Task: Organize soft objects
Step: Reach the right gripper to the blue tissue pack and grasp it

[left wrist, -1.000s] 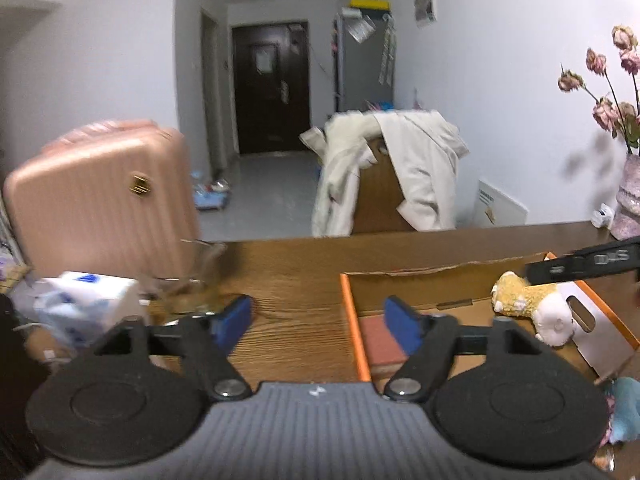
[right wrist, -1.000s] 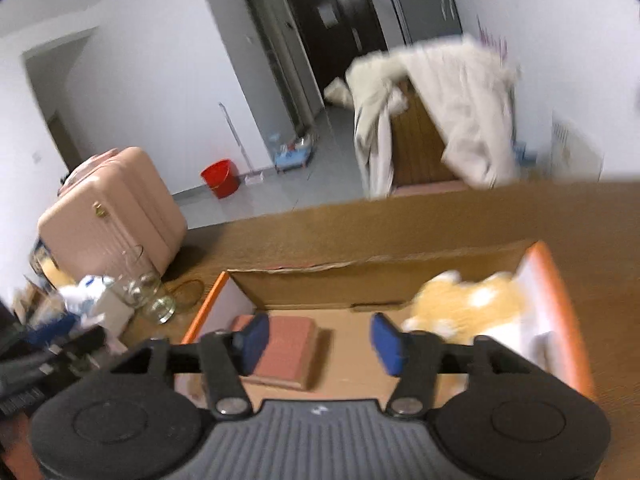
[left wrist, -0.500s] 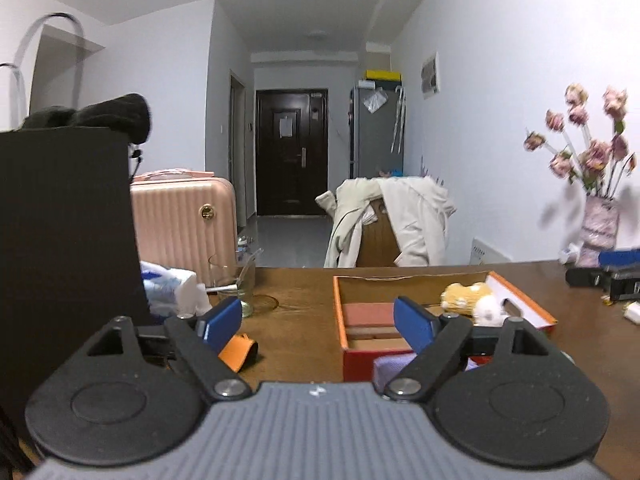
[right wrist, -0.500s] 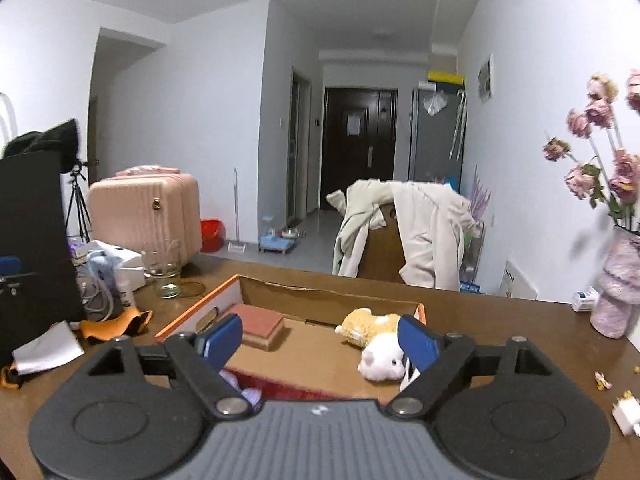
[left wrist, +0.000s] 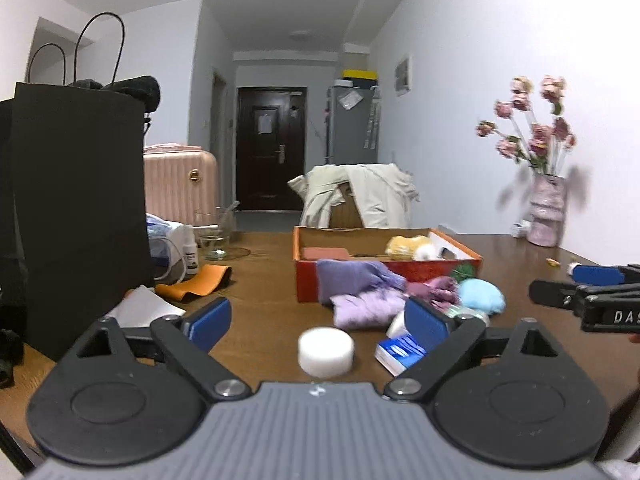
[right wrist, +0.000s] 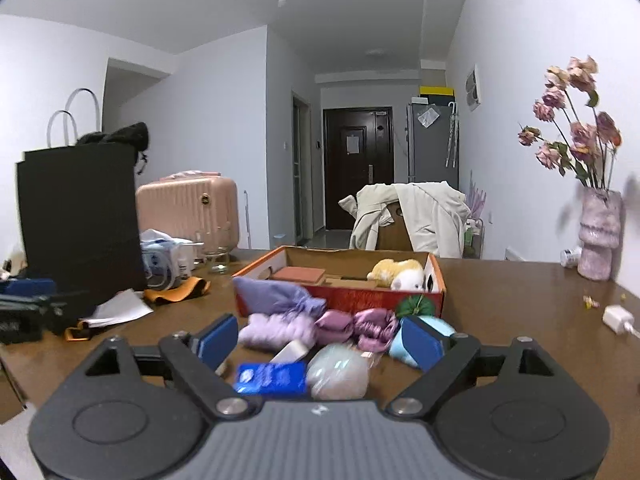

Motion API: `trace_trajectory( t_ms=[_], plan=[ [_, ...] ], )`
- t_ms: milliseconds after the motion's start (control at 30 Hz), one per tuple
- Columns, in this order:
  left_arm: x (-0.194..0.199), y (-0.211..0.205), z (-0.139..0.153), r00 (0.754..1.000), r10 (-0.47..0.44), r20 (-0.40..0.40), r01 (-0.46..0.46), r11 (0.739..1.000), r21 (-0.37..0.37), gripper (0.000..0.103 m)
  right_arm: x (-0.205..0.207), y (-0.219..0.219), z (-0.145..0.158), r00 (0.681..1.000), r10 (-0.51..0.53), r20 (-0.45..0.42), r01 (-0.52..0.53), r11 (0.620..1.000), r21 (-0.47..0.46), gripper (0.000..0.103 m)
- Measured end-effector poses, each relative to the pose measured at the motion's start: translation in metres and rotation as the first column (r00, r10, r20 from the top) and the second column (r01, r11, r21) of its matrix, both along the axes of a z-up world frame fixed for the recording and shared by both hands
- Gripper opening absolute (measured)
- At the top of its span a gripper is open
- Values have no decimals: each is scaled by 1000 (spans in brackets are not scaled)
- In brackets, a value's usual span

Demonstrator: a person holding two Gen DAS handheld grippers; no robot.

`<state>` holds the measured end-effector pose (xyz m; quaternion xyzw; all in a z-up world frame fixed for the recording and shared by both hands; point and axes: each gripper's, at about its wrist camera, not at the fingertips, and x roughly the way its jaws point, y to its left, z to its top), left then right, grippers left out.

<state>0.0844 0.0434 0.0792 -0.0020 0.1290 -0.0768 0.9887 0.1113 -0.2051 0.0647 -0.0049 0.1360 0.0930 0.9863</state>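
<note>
An orange cardboard box (left wrist: 456,246) (right wrist: 256,264) sits mid-table with a yellow and white plush toy (left wrist: 410,247) (right wrist: 398,273) and a red-brown block (right wrist: 298,274) inside. In front of it lies a heap of soft things: purple cloths (left wrist: 356,280) (right wrist: 276,300), a mauve scrunchie (right wrist: 370,326), a light blue ball (left wrist: 480,296) and a green one (right wrist: 416,306). My left gripper (left wrist: 318,322) hangs near the table's front, jaws opening, nothing between them; a white round block (left wrist: 326,350) lies just below. My right gripper (right wrist: 318,338) faces the heap, jaws opening, empty.
A tall black paper bag (left wrist: 76,208) stands at the left, with a glass (left wrist: 214,232), a small bottle (left wrist: 191,254), an orange cloth (left wrist: 196,284) and white paper (left wrist: 140,308) nearby. A blue packet (right wrist: 270,378) lies close in front. A vase of dried flowers (right wrist: 598,232) stands far right.
Both grippers have pulled back from over the box toward the table's front and have opened wider. The heap of soft things in front of the box has come into view.
</note>
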Motion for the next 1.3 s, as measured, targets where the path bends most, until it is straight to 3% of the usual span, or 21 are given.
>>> trace_trajectory(
  t_ms=[233, 567, 667, 767, 800, 967, 1100, 1300],
  plan=[
    [-22, -8, -4, 998, -54, 13, 54, 999, 3, 97, -26, 12, -9, 999, 38, -16, -38, 999, -18, 91],
    [-13, -12, -9, 998, -50, -29, 51, 999, 12, 97, -17, 8, -17, 996, 47, -73, -45, 999, 26, 89],
    [-3, -15, -11, 997, -60, -48, 61, 998, 18, 95, -7, 6, -19, 995, 47, -93, -44, 998, 34, 74],
    [10, -19, -15, 995, -73, -73, 74, 997, 18, 89, 6, 5, -23, 988, 75, -137, -69, 997, 46, 56],
    [15, -21, -17, 994, -72, -82, 74, 997, 18, 82, 12, 6, -25, 985, 86, -151, -80, 996, 44, 51],
    [48, -34, -34, 982, -88, -164, 91, 996, 8, 58, 46, 9, -40, 969, 116, -217, -104, 992, 65, 45],
    [76, -39, -45, 966, -126, -224, 120, 992, -40, 50, 79, 8, -54, 953, 141, -270, -112, 987, 118, 39],
    [112, -45, -57, 944, -154, -293, 130, 986, -101, 47, 123, 8, -69, 935, 151, -322, -104, 982, 161, 34]
  ],
)
